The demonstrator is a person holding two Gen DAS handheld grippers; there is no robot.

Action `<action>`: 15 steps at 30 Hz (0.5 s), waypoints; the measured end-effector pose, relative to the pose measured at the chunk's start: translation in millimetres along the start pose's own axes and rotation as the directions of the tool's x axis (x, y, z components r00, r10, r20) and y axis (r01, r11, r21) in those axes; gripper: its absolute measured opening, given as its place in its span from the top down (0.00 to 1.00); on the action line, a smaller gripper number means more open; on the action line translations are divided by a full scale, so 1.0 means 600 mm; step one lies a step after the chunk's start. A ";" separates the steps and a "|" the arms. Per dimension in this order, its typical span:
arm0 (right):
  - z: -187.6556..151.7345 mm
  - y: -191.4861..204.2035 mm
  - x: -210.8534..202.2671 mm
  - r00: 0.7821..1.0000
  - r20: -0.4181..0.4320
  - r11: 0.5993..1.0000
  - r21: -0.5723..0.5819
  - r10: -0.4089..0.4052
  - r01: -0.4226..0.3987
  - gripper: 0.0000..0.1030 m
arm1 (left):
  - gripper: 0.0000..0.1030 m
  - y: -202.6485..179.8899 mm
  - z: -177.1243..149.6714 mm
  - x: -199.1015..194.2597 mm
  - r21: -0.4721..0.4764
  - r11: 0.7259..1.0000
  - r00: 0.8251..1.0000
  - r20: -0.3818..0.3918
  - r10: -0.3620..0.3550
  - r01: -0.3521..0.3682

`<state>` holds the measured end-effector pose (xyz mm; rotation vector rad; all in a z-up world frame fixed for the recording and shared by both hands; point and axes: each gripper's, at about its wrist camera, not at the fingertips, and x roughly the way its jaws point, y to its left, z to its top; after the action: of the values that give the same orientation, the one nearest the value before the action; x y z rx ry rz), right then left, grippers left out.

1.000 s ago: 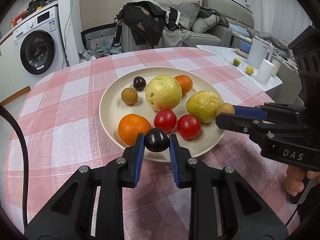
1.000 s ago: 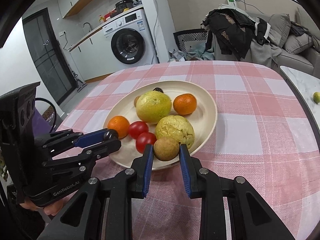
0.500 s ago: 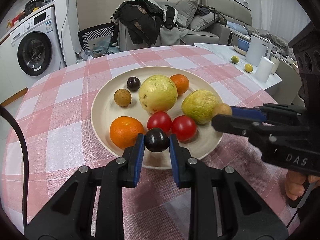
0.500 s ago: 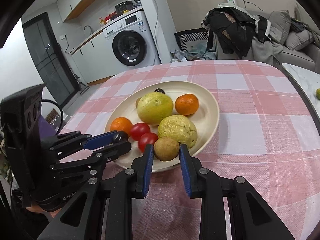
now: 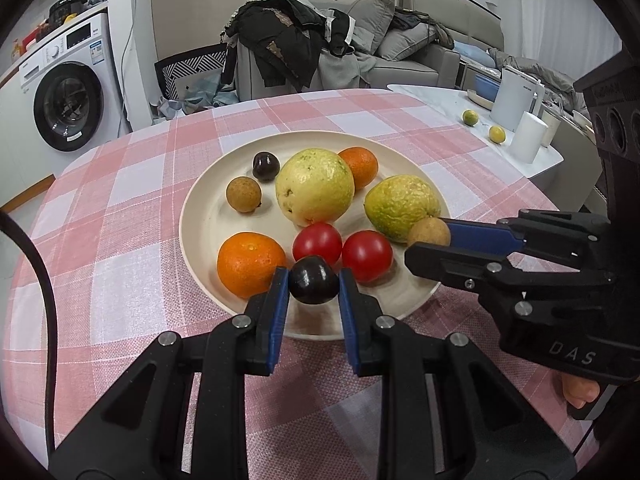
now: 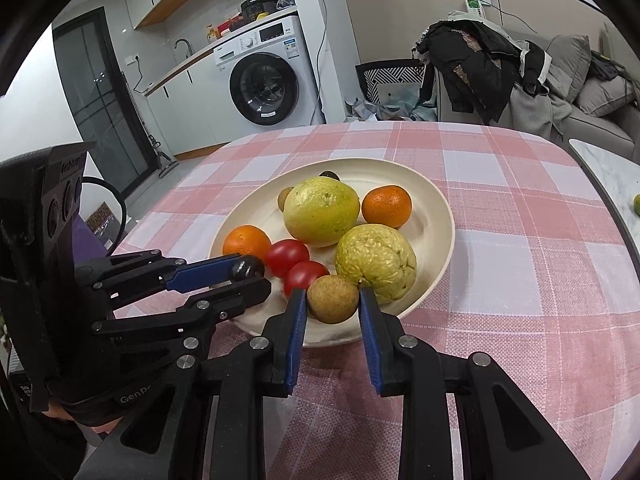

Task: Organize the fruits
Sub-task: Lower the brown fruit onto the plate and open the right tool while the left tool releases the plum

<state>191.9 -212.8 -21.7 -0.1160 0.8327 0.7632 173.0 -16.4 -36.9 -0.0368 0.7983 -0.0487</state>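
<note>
A cream plate (image 5: 200,216) on the pink checked tablecloth holds two yellow-green guavas (image 5: 315,186), two oranges (image 5: 250,262), two red tomatoes (image 5: 367,255), a brown longan (image 5: 243,194) and a dark plum (image 5: 265,165). My left gripper (image 5: 313,285) is shut on a second dark plum (image 5: 313,285) over the plate's near rim. My right gripper (image 6: 333,300) is shut on a second brown longan (image 6: 333,299) by the near guava (image 6: 376,262). Each gripper shows in the other's view: the right gripper (image 5: 430,236) and the left gripper (image 6: 250,270).
The round table's edge (image 5: 552,204) falls away on the right. Beyond it a white side table (image 5: 448,100) carries two small citrus fruits (image 5: 496,134), a white kettle and cups. A clothes-covered chair (image 5: 288,52) and a washing machine (image 5: 68,104) stand behind.
Both grippers keep hold of their fruit. The views have drifted slightly, with the plate shifting a little in frame; the fruits on the plate lie as before.
</note>
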 end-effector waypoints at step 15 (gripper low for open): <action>0.001 -0.012 -0.042 0.995 0.095 1.000 0.025 0.010 -0.012 0.43 | 0.47 0.022 -0.008 -0.033 -0.039 0.999 0.999 0.027 0.026 -0.025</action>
<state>186.0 -232.4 -5.0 -0.0516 0.7527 0.7620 155.9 -2.4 -26.7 -0.0634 0.7725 -0.0089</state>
